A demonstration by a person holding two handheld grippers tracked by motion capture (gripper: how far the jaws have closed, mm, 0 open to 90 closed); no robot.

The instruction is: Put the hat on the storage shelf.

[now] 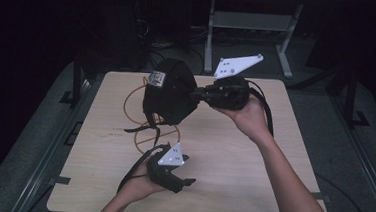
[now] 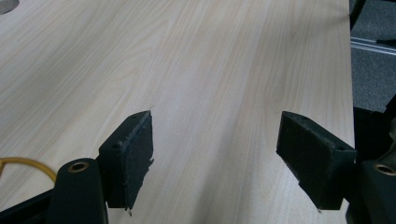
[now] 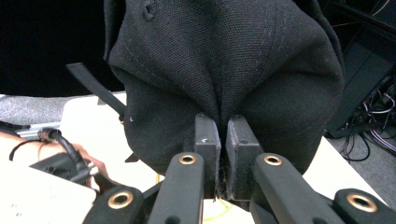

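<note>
Black canvas cap [image 1: 169,92], stitched crown with a pale label patch on its side, is held up off the light wood-grain table [image 1: 232,154], over the far-left part of the top. In the right gripper view the cap [image 3: 224,70] hangs bunched, a fold of its cloth pinched between the two black jaws, which stand pressed together with only fabric between them. A black strap [image 3: 95,91] trails from the cap's lower edge toward the left of that view.

Right gripper [image 1: 199,94] reaches in from the right, level with the cap, clamped on its side; grey three-cornered plate on top points up and away. The person's right hand [image 1: 248,112] wraps the body of the tool from below, forearm running down to the bottom right.

Left gripper [image 1: 188,181] sits low near the table's near edge, held in the person's left hand [image 1: 138,182], jaws pointing right. In the left gripper view its jaws are spread wide apart with nothing between them [image 2: 215,158], bare table top [image 2: 210,70] beyond.

Thin orange-yellow cable [image 1: 139,132] loops on the table beneath and behind the cap; whether it touches the cap cannot be told, the area being dark. A short stretch of it shows at the lower left of the left gripper view [image 2: 28,164].

Surround: dark room, grey table-leg frame [image 1: 247,25] beyond the far edge.
</note>
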